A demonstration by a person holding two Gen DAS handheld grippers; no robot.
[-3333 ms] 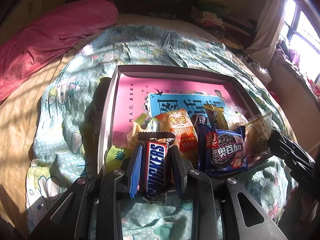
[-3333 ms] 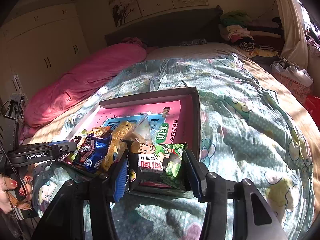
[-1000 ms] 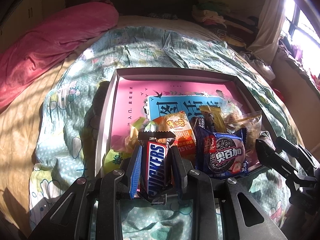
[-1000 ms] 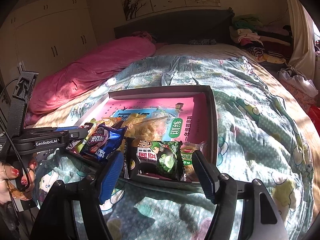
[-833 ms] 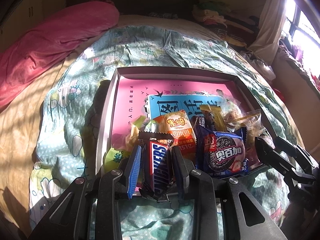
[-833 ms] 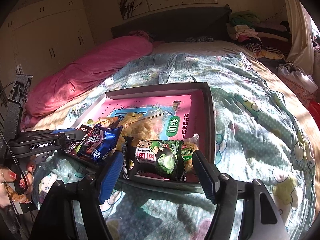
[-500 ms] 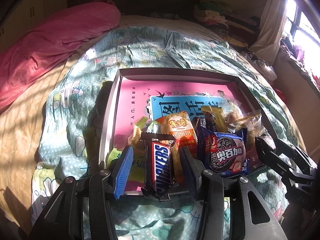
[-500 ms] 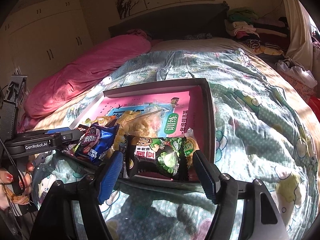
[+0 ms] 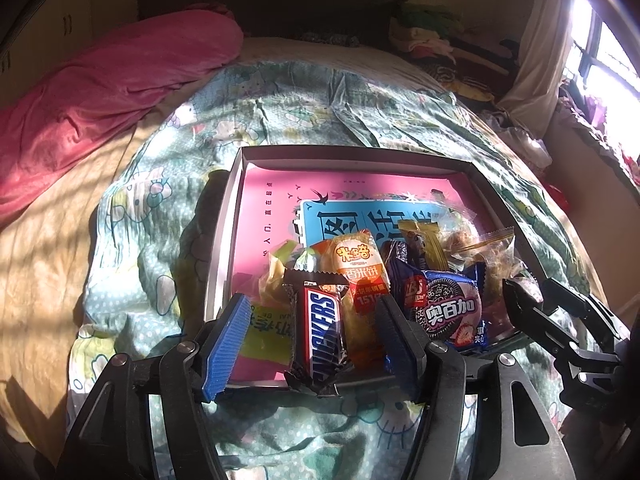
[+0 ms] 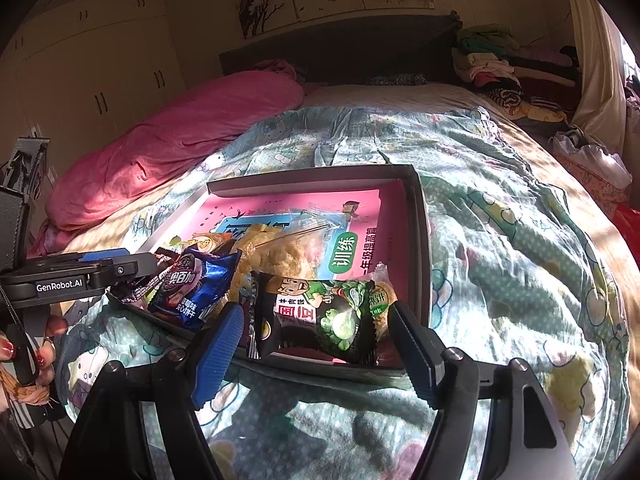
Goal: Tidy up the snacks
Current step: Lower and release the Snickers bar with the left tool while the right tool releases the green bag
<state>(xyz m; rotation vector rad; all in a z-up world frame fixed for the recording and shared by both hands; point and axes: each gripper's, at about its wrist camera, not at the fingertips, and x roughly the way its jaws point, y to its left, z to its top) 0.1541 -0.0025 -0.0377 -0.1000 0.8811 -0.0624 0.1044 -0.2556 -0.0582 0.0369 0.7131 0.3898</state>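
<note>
A shallow grey box (image 9: 352,155) (image 10: 416,216) with a pink book inside lies on the bed. Snacks are piled at its near edge. My left gripper (image 9: 310,330) is open, its jaws wide on either side of a Snickers bar (image 9: 322,330) that rests on the box's near rim. Beside it lie an orange rice-cracker pack (image 9: 360,272) and a blue cookie pack (image 9: 448,308) (image 10: 192,284). My right gripper (image 10: 316,340) is open around a dark green-pea snack pack (image 10: 316,316) lying in the box's near right corner. The right gripper also shows in the left wrist view (image 9: 560,320).
A green cartoon-print quilt (image 9: 320,104) covers the bed around the box. A pink duvet (image 9: 100,80) lies at the far left. Folded clothes (image 10: 500,64) are stacked by the headboard. A clear bag of pastries (image 10: 288,248) lies mid-box.
My left gripper has opened and let go of the Snickers bar, which now rests on the box rim. My right gripper had opened earlier and released the green-pea pack into the box.
</note>
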